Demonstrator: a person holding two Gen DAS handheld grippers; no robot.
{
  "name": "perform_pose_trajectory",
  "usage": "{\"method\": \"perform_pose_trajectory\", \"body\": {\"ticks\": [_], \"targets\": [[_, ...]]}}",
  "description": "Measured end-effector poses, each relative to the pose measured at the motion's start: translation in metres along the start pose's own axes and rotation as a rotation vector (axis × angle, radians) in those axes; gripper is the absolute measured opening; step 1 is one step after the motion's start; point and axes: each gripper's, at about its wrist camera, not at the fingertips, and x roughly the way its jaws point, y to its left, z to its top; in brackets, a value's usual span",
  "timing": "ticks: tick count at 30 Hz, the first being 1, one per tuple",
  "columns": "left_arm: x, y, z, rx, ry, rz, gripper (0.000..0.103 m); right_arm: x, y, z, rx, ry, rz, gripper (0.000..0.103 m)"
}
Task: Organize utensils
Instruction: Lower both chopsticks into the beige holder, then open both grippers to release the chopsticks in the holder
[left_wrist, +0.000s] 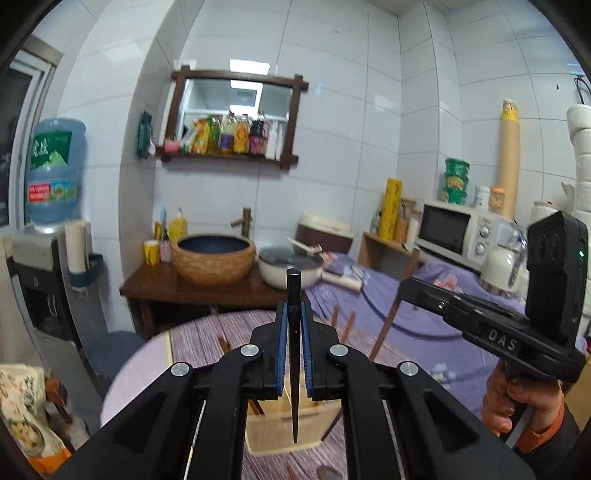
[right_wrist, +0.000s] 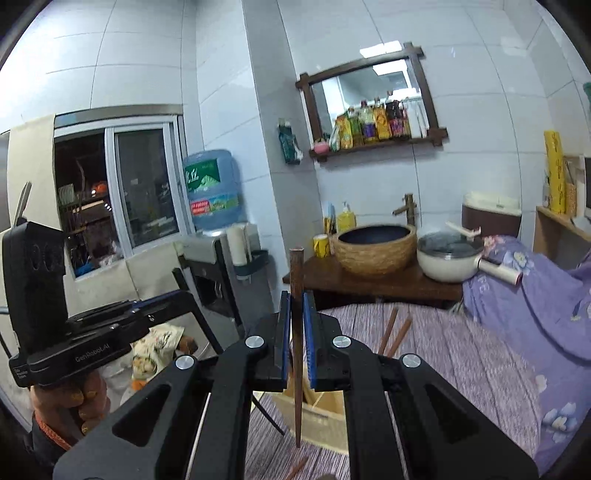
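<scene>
- Left wrist: my left gripper (left_wrist: 294, 325) clamps a black chopstick (left_wrist: 294, 354) upright, tip over the wooden holder box (left_wrist: 284, 424); I should lower it straight.
- Right wrist: my right gripper (right_wrist: 295, 332) clamps a brown chopstick (right_wrist: 296, 347) above that box (right_wrist: 317, 417); keep it vertical.

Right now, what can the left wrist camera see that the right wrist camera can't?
Only the left wrist view shows the white microwave, the stacked green cups above it, and a black chopstick pinched in the left tongs.

Only the right wrist view shows the dark window and a brown chopstick pinched in the right tongs.

Both show the wooden holder box below the tongs, the basket-like sink bowl, the water jug and the mirror shelf.
</scene>
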Motion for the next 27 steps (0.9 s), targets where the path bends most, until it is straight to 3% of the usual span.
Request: {"method": "perform_pose_trajectory", "body": {"ticks": [4,8,20,27], "targets": [[0.023,0.001,0.026,-0.005,-0.026,0.075,0.007,0.009,0.001,0.025,-0.033,-0.056,-0.065,0.008],[0.051,0.008,0.024,-0.033,0.001,0.094,0.007,0.029,-0.007,0.030,-0.027,-0.065,-0.113,0.008],[0.106,0.026,-0.056,-0.069,0.157,0.109,0.007,0.088,-0.034,-0.054,0.020,0.084,-0.143,0.008],[0.119,0.030,-0.087,-0.083,0.226,0.095,0.007,0.097,-0.040,-0.078,0.025,0.120,-0.150,0.008]]}}
